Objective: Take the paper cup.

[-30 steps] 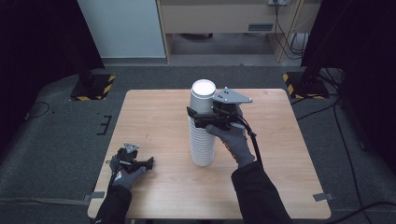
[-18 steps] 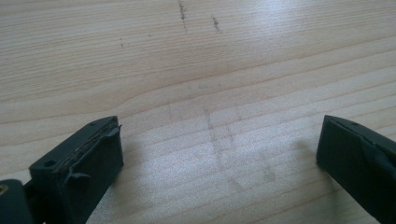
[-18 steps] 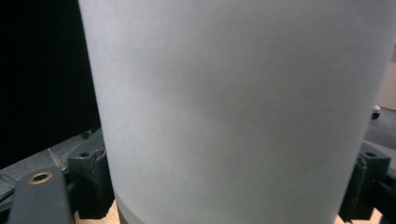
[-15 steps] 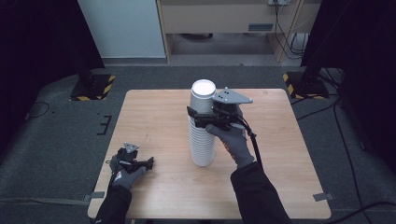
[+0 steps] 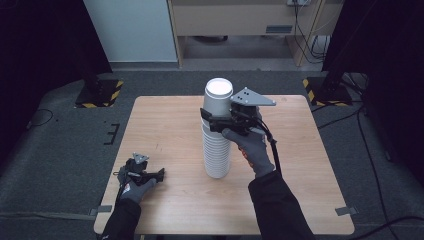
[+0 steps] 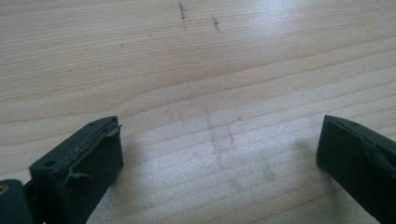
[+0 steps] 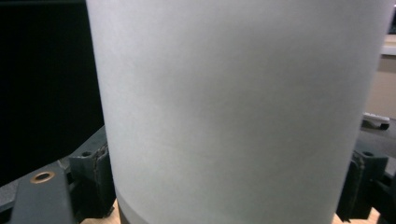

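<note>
A tall stack of white paper cups stands upside down in the middle of the wooden table. My right gripper is held high on the stack, shut on the top cup, which sits slightly above the rest. In the right gripper view the white cup wall sits between the two black fingers, one pressed against each side. My left gripper lies low at the table's front left, jaws spread wide over bare wood with nothing between them.
Black stands with yellow-striped bases sit on the grey floor behind both far corners of the table. Farther back are a white panel and a wooden cabinet. A cable trails from the right gripper along the forearm.
</note>
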`<state>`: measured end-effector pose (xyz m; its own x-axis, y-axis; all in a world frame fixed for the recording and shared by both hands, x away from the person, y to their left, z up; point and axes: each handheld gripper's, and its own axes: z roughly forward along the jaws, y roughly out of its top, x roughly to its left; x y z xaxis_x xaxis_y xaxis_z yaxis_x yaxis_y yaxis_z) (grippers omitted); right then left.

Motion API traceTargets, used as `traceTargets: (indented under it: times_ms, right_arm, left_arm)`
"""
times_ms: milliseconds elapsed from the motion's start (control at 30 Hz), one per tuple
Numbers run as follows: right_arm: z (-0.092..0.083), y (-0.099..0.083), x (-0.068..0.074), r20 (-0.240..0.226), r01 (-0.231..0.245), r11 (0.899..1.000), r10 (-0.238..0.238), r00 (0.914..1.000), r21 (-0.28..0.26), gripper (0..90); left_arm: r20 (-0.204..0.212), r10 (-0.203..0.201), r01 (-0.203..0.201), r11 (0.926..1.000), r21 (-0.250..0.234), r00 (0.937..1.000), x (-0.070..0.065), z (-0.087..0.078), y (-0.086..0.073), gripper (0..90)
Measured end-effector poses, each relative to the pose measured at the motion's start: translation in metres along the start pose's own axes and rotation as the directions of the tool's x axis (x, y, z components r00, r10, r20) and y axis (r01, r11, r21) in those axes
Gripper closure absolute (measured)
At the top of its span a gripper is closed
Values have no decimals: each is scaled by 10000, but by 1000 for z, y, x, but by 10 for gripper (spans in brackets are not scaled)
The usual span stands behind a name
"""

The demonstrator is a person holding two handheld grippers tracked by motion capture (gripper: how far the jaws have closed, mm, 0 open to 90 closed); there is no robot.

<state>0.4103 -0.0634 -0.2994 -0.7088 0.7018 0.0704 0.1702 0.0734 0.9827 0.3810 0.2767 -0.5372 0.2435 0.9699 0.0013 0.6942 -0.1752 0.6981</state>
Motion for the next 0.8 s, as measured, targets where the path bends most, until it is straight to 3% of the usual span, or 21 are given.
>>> traceTargets:
  times_ms: [800]
  right_arm:
    - [-7, 29, 1, -229, -32, 9986, 20, 9997, -523, 154]
  left_arm:
    - [-1, -37, 37, 10000, -39, 10000, 0, 0, 0, 0]
